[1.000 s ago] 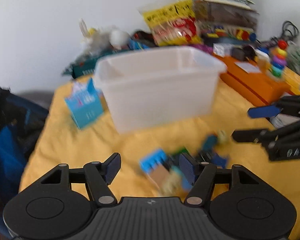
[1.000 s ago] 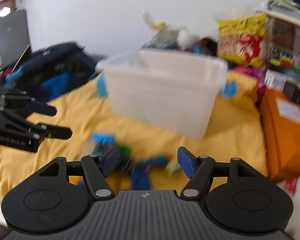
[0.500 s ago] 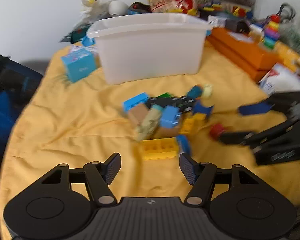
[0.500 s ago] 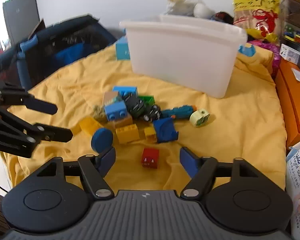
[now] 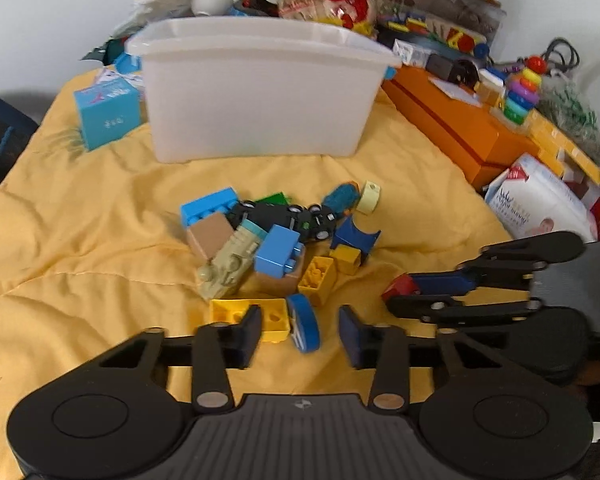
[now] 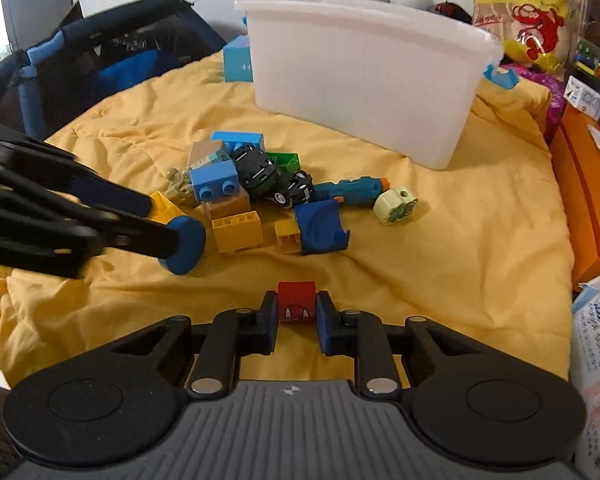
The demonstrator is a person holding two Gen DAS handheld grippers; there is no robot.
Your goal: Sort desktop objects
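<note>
Right tongs (image 6: 296,322) low, clamped on red block (image 6: 297,299), left tongs (image 5: 300,330) spread

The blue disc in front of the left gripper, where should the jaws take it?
Grip the blue disc across its two flat faces, coming from above. It stands on edge on the yellow blanket, rim up, beside the yellow brick; the left gripper already straddles it, jaws open.
</note>
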